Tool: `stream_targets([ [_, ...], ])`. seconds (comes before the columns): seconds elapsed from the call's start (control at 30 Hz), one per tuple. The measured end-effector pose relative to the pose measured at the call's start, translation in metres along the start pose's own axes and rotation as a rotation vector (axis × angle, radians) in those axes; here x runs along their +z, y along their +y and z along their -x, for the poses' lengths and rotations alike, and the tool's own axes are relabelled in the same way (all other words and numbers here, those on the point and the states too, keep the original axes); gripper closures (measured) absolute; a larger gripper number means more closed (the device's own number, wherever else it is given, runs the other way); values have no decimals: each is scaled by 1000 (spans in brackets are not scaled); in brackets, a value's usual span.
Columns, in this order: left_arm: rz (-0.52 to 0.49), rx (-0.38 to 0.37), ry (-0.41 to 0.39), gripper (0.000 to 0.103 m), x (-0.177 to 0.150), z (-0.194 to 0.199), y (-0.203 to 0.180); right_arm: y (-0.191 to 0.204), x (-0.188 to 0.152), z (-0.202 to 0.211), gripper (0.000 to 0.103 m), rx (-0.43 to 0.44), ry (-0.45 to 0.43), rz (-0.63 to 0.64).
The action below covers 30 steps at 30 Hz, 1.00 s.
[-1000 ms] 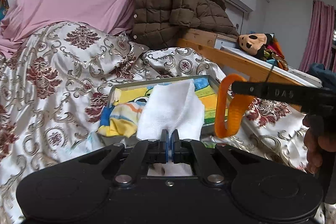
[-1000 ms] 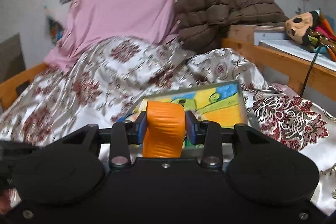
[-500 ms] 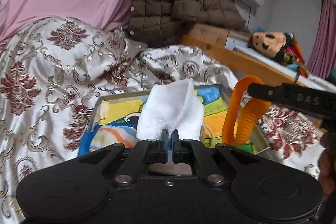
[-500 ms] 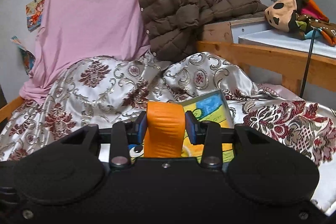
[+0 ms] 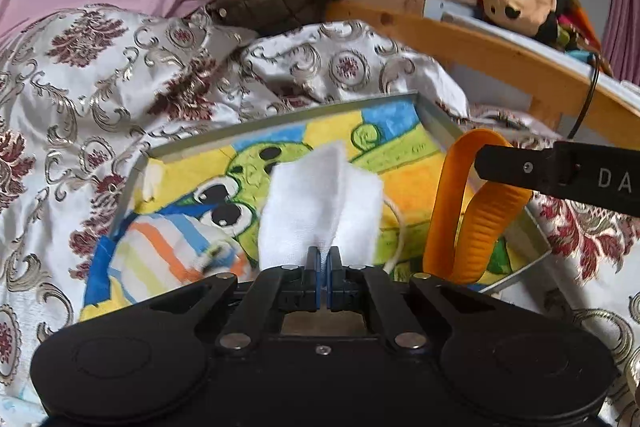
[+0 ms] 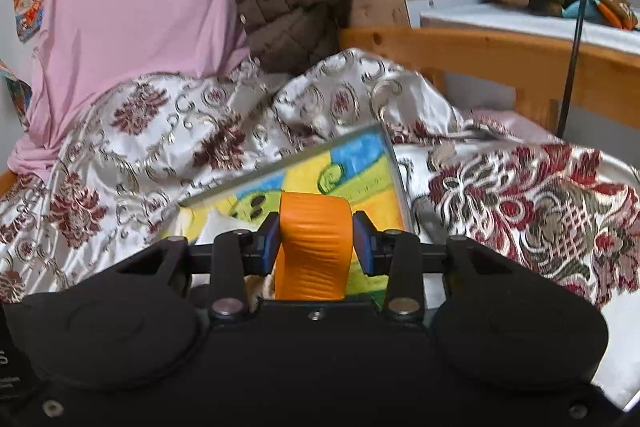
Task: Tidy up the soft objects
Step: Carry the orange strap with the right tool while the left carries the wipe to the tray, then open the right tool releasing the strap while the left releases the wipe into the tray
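Both grippers carry soft things over the tray on the bed

The white cloth (image 5: 320, 203), pinched by the left gripper (image 5: 323, 267), may fall outside the tray (image 5: 280, 117) if let go too soon, and the orange band (image 6: 316, 239), squeezed in the right gripper (image 6: 316, 241), could spring away. The tray has a cartoon picture inside and already holds a striped cloth (image 5: 160, 251) at its left side

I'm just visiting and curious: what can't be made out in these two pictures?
- Left view: the white cloth's lower end, behind the left gripper.
- Right view: the orange ribbed rubber band's bottom, behind the right gripper.
- Both: the shallow cartoon-lined tray's near edge.
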<state>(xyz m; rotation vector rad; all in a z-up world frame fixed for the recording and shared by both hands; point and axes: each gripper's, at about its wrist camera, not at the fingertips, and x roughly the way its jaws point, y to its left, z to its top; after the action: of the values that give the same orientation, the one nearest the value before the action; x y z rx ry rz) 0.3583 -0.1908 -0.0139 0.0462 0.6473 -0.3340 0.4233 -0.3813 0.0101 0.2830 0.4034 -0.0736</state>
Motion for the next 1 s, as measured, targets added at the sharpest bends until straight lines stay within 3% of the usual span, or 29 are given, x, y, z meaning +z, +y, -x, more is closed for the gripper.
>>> stream_targets([
  [0.53,-8,6,20,99,0,-6,-12,-25,-14,7,64,-34,45,-70],
  [0.77,3,18,6,82,3,7,-10,-34,-9,28,52,-17,21,-94],
  [0.9,7,25,-18,69,4,21,-7,-32,-5,43,36,16,-11,-105],
  [1.0,28,35,-47,53,4,36,-1,-32,-1,59,24,47,-38,-106],
])
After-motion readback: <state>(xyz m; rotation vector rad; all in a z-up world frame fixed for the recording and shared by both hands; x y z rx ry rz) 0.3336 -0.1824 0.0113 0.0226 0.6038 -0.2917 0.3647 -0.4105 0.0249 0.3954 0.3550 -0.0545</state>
